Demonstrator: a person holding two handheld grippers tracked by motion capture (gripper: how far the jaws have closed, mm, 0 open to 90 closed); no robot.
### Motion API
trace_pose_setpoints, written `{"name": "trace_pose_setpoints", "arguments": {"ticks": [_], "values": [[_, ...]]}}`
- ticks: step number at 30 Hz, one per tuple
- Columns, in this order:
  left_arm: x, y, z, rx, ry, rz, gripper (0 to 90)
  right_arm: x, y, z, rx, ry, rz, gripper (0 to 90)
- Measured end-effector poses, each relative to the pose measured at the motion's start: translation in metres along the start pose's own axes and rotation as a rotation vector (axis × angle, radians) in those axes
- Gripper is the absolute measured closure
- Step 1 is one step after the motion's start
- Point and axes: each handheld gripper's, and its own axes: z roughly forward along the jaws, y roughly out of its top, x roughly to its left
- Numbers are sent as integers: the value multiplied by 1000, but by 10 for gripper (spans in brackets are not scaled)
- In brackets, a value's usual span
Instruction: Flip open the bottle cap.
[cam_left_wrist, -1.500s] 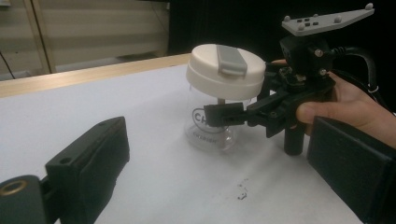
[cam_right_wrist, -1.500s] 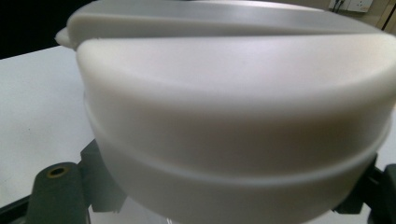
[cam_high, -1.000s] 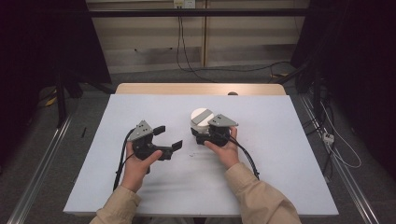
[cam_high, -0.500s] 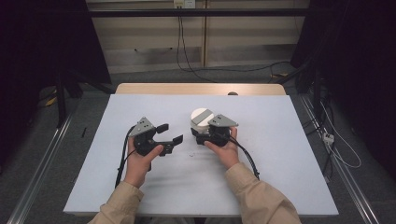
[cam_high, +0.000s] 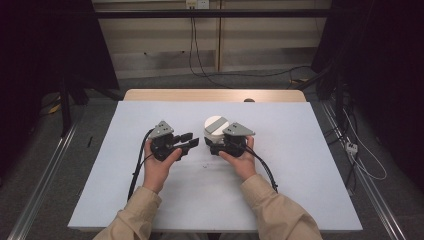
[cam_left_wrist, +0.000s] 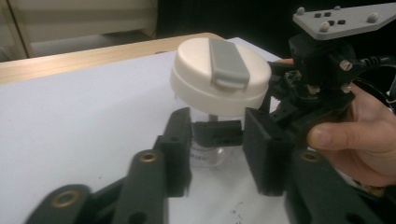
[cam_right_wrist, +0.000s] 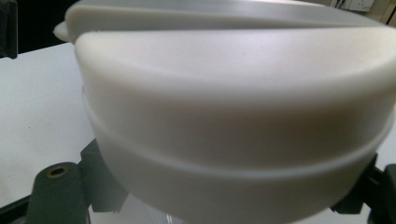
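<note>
The right gripper (cam_high: 214, 145) has its black jaws closed around the clear body of a small transparent jar with a wide cream-white lid (cam_left_wrist: 219, 77), just under the lid's rim; in the right gripper view the pale lid (cam_right_wrist: 233, 116) bulges close above the two jaws, one at each lower corner. A grey flip tab (cam_left_wrist: 228, 63) lies across the top of the lid. The jar stands upright on the white table cover (cam_high: 280, 200), a little beyond the middle of the table.

The left gripper (cam_high: 189, 141) points at the jar from the person's left, its jaws spread fairly wide and holding nothing, with the jar framed in the gap between them in the left gripper view. Whether its tips touch the jar cannot be told.

Each tool is gripped in a bare hand, the left hand (cam_high: 157, 167) and the right hand (cam_high: 242, 160), and beige sleeves (cam_high: 277, 215) enter from the near edge. Black cables (cam_high: 137, 167) trail back from both tools. A strip of pale wooden tabletop (cam_high: 165, 95) shows beyond the cover, with a grey floor behind.
</note>
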Motion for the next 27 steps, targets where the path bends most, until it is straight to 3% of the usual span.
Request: {"name": "trace_pose_setpoints", "arguments": {"ticks": [9,12,27], "values": [[-1,6,12,39,-37,-1,864,0,0,0,3,0,0,185],[-2,8,16,47,-41,8,900,0,0,0,3,0,-1,185],[-2,9,27,87,-23,20,900,0,0,0,5,1,-1,185]]}}
